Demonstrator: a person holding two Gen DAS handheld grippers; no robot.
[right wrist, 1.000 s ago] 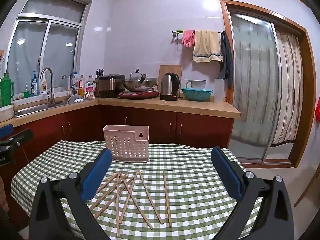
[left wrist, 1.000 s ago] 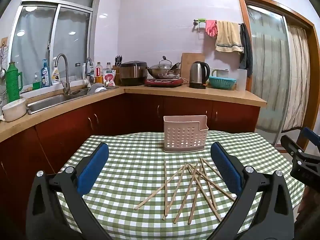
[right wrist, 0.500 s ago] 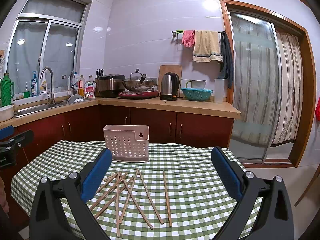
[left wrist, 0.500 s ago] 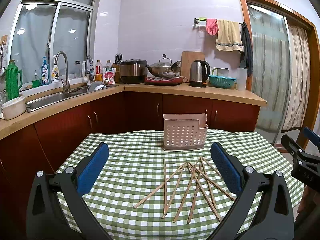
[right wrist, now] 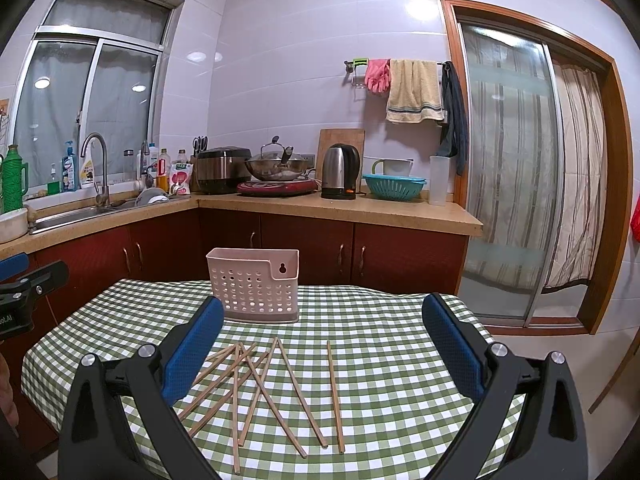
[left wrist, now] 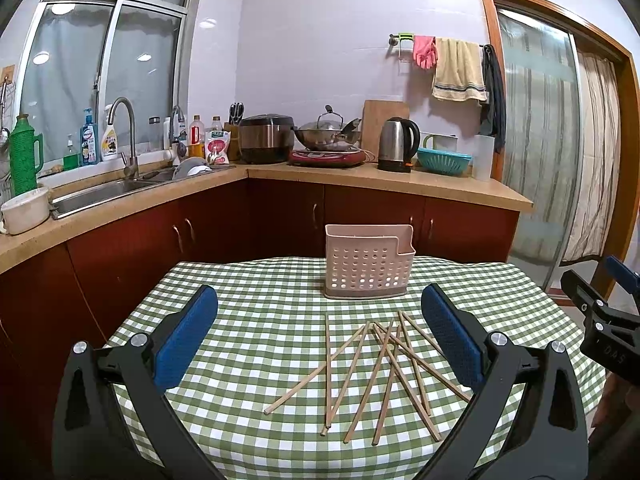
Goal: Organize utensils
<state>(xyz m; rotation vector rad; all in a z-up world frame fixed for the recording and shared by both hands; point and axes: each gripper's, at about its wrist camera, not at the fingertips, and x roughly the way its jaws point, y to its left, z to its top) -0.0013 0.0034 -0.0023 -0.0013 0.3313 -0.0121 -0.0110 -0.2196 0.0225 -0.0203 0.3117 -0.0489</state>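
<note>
Several wooden chopsticks (left wrist: pixel 380 368) lie scattered and crossing on the green checked table (left wrist: pixel 256 320); the right wrist view shows the same chopsticks (right wrist: pixel 260 384). Behind them stands a pale pink perforated utensil holder (left wrist: pixel 368 266), upright, also in the right wrist view as the holder (right wrist: pixel 256 288). My left gripper (left wrist: pixel 320 336) hovers open above the near table edge, short of the chopsticks. My right gripper (right wrist: pixel 322 344) is open too, with nothing between its blue pads. Each gripper shows at the edge of the other's view.
A kitchen counter (left wrist: pixel 400 180) runs behind the table with a kettle (left wrist: pixel 396 144), wok, rice cooker and sink (left wrist: pixel 104 192). A sliding glass door (right wrist: pixel 508 184) is at the right. Table cloth (right wrist: pixel 392 344) to the right of the chopsticks is bare.
Both views have shifted very slightly; the chopsticks and holder have not moved and both grippers stay open.
</note>
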